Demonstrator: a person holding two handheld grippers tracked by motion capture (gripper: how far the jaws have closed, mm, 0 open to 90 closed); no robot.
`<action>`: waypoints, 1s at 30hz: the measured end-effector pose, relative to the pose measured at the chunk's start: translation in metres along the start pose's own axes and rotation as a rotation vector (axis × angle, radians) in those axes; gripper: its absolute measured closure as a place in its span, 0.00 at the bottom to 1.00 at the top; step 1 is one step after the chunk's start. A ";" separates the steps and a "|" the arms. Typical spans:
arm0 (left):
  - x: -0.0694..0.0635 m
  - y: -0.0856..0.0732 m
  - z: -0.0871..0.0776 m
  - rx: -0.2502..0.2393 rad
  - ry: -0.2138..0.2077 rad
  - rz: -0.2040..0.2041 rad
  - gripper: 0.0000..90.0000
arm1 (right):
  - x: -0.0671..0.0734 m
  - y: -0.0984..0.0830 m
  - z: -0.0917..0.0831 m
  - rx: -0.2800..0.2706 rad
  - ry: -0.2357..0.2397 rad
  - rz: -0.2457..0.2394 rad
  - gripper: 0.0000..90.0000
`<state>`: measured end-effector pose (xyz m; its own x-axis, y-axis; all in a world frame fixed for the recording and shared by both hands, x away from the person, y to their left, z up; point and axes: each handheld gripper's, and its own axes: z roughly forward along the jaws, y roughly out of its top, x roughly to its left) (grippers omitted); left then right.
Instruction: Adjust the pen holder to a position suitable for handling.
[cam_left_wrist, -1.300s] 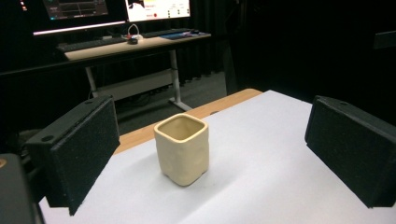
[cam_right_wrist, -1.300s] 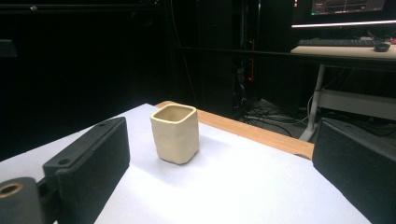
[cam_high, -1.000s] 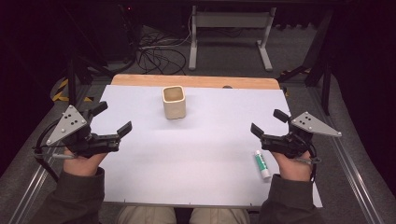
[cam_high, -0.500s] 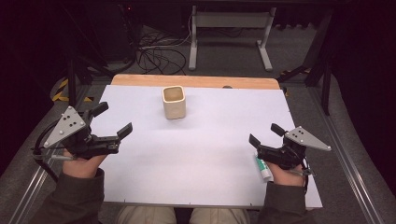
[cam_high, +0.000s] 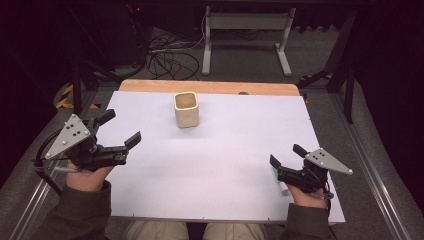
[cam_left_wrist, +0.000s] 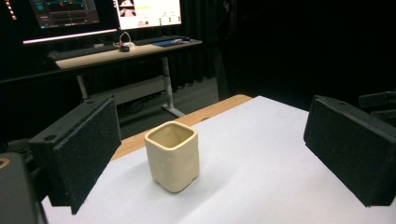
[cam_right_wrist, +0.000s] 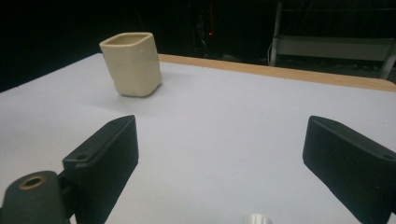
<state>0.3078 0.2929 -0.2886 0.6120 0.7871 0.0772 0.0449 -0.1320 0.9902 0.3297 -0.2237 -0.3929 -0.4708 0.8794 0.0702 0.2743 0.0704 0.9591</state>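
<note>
My right claw (cam_high: 288, 161) gapes wide, foam pads having narrowed slightly, over a white ridged-cap tube (cam_high: 282, 185). My left claw (cam_high: 121, 129) gapes wide, empty. A squarish cream cup (cam_high: 186, 109) stands matte.

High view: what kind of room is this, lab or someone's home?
Most likely a lab or recording workspace, not a home. A table covered in white sheet sits on a railed metal frame, loose cables trail on the floor, and lit monitors stand on a desk nearby.
</note>
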 end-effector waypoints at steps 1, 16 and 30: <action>0.000 0.000 0.000 0.002 0.000 0.000 0.05 | 0.000 -0.002 0.000 0.005 -0.006 0.000 0.13; -0.002 -0.002 0.004 0.018 -0.015 -0.003 0.06 | -0.004 -0.021 -0.007 0.055 -0.041 0.003 0.16; -0.003 -0.002 0.005 0.030 -0.003 0.009 0.06 | -0.010 -0.039 -0.007 0.123 -0.072 0.020 0.18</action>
<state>0.3097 0.2877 -0.2919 0.6144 0.7843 0.0857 0.0632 -0.1572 0.9855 0.3174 -0.2384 -0.4295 -0.4041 0.9124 0.0649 0.3860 0.1058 0.9164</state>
